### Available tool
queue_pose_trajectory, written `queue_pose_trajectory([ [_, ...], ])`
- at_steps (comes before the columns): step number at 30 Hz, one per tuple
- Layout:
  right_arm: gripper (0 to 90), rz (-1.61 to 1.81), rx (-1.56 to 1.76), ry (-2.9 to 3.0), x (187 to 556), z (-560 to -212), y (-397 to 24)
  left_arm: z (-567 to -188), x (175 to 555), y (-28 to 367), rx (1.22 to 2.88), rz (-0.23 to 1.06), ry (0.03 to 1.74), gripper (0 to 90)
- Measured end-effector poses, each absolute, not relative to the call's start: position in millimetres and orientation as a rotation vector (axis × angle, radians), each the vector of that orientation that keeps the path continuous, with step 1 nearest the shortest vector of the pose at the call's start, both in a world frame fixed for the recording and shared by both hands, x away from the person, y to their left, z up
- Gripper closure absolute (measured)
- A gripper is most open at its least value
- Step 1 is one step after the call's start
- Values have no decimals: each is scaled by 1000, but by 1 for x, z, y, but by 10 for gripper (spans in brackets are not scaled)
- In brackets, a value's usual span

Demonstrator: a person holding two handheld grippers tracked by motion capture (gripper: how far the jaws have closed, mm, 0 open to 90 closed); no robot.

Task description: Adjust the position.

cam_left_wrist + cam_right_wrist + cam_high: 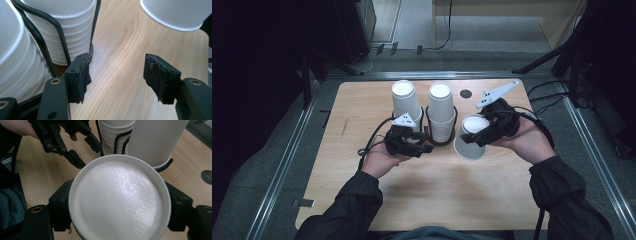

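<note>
Overhead, right gripper (472,139) clamps upside-down cup (471,146), tilted leftward.

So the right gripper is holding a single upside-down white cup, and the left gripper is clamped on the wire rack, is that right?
Not quite. The left gripper is open with nothing between its jaws, beside the wire rack, as the left gripper view shows. The right gripper does hold a single upside-down white cup.

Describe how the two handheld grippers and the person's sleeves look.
Both the left gripper and the right gripper are black, with worn dark padding on the fingers, brass-coloured screws, pale grey triangular top plates and trailing black cables. Dark jacket sleeves cover the forearms.
</note>
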State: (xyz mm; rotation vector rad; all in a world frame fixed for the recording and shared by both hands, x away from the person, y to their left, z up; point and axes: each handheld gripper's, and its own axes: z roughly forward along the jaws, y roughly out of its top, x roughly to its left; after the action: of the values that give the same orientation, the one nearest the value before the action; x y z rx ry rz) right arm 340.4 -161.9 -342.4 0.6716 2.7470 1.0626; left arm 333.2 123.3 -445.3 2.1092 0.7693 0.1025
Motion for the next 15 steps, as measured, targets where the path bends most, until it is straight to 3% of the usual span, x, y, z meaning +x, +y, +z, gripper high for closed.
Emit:
queue_pose_trajectory([
  [15,250,1131,674,2811,334,-398,-167,-458,320,134,2107,108,650,322],
])
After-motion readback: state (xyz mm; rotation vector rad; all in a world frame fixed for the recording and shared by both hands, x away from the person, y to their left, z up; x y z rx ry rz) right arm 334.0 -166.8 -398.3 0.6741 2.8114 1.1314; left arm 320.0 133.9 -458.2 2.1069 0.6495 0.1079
